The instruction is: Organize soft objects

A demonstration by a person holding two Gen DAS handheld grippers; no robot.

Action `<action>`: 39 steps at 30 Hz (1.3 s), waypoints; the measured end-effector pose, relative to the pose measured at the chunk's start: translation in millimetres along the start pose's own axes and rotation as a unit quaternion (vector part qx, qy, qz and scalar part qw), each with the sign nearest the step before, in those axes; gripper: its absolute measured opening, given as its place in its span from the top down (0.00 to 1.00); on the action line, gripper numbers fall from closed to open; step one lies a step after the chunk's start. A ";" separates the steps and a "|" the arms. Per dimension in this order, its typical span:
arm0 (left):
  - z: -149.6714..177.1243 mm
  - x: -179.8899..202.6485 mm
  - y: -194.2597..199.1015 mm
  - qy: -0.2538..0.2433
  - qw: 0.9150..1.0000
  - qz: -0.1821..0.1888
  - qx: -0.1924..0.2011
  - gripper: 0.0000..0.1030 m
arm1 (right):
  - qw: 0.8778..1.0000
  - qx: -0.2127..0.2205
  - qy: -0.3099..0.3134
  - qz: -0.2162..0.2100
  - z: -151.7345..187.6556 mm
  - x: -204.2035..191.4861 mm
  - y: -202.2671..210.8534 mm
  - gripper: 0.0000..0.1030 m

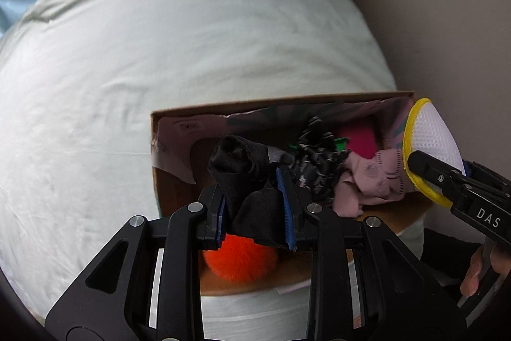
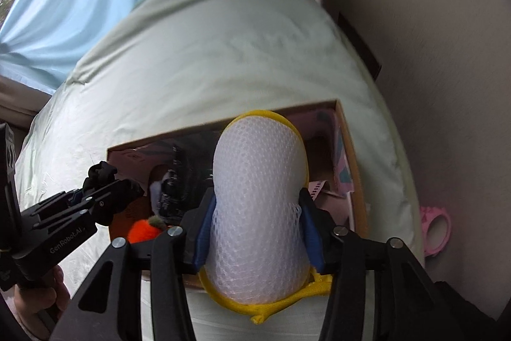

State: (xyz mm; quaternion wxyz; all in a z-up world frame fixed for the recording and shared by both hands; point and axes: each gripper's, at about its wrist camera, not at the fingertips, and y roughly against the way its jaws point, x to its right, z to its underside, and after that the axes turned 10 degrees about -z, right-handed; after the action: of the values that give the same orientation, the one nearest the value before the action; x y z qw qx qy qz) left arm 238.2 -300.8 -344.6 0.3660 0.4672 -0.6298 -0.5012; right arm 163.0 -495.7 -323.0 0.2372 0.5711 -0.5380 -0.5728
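Black cloth (image 1: 255,194) pinched by left gripper (image 1: 255,210), right gripper (image 2: 257,232) squeezing domed white mesh pouch (image 2: 260,197) (yellow-rimmed)

Pale green bed (image 1: 159,59), open cardboard box (image 1: 255,106) of soft items resting on it near the wall

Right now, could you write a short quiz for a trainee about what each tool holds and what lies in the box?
1. True or false: the left tool grips a black cloth.
2. What does the right tool hold: A) a pink cloth, B) a white mesh pouch with yellow trim, C) a green ball?
3. Fill in: the orange pompom lies in the ____.

Key: 1 true; 2 B; 3 box.
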 end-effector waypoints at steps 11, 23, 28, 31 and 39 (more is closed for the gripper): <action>-3.6 3.0 3.0 -0.031 0.999 -0.009 -0.002 0.00 | 0.998 -0.005 -0.054 -0.024 -11.8 16.4 -8.8 0.02; 7.1 -19.1 38.6 -0.017 1.000 -0.007 0.021 0.00 | 0.998 0.005 -0.055 -0.009 -5.2 3.8 1.6 0.02; 14.7 -32.0 70.0 -0.006 0.999 0.002 0.041 0.00 | 0.999 0.017 -0.041 -0.006 0.6 -14.6 20.0 0.02; 22.7 -44.2 99.1 0.001 0.998 -0.002 0.060 0.00 | 0.999 0.033 -0.023 -0.004 5.6 -34.5 41.5 0.02; 60.2 -99.2 200.4 0.045 0.990 -0.006 0.133 0.00 | 0.995 0.085 0.053 -0.008 24.0 -108.8 115.2 0.02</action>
State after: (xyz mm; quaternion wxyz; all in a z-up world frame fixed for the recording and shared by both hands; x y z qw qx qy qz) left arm 167.2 -176.4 -162.7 0.3254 0.5376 -0.6706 -0.3942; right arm 127.3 -426.5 -182.9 0.2116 0.6231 -0.5671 -0.4953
